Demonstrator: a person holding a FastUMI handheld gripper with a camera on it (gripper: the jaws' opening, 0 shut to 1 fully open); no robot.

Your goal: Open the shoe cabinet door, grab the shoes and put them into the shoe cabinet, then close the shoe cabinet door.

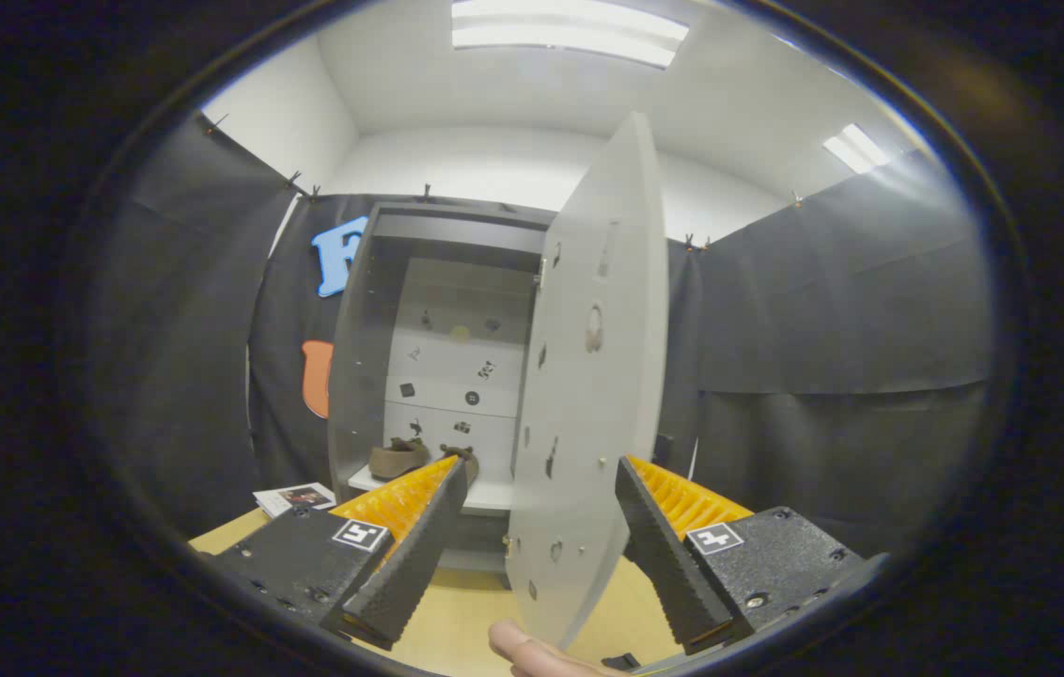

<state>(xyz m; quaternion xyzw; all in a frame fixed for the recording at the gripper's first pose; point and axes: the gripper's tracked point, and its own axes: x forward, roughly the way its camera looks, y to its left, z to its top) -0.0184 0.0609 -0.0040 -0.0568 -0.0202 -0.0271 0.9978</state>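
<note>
Getting ready to close the tall white cabinet door (pixel 593 376).

The gripper (pixel 541 498) has its fingers wide apart with the door's edge between them, holding nothing. The brown shoes (pixel 419 458) already sit on the white shelf (pixel 485 495) inside the grey cabinet (pixel 457 230), left of the middle.

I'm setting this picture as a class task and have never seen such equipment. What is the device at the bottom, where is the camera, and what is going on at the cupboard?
There is no robot arm here: a person carries a two-finger gripper by hand. The camera rides on it and looks forward along its fingers. They are spread open, and the edge of the open cabinet door stands between them without being clamped. Beyond, inside the shoe cabinet, a pair of shoes sits on a shelf. A fingertip shows below the door, and a leaflet lies on the wooden floor.
</note>
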